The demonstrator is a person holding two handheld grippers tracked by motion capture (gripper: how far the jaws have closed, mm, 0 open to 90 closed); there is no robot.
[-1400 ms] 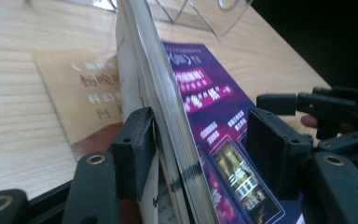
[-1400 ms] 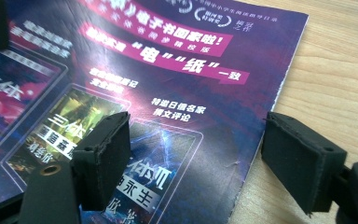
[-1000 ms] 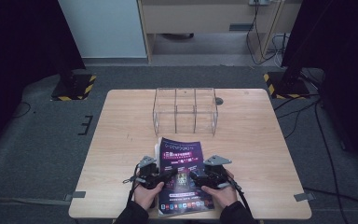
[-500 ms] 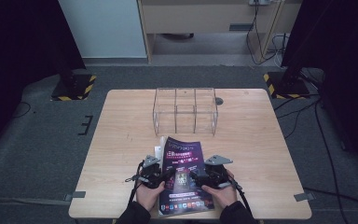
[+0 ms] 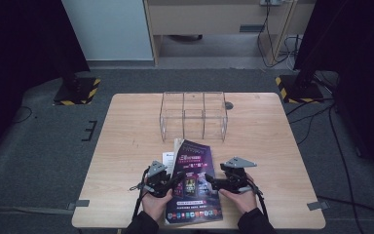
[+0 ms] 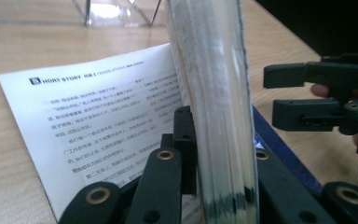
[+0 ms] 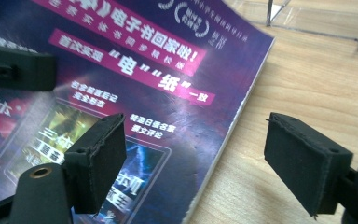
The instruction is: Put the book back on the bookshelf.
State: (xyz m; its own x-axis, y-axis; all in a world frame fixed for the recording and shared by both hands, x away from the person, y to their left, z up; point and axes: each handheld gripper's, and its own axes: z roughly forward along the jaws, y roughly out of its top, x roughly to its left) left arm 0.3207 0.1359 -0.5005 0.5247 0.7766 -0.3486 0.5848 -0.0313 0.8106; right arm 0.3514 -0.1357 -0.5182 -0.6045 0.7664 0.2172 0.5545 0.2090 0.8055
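The left gripper [image 5: 168, 179] has just closed on the magazine's [image 5: 195, 187] left edge at the table's [image 5: 126, 146] near side, lifting pages, while the right gripper [image 5: 215, 184] hangs open over its right edge, long axis toward the rack [image 5: 193, 116]

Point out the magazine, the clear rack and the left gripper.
magazine [image 5: 195, 183]: high view, purple cover.
clear rack [image 5: 193, 116]: high view, middle divider.
left gripper [image 6: 214, 186]: left gripper view, between jaws clamping the page stack.
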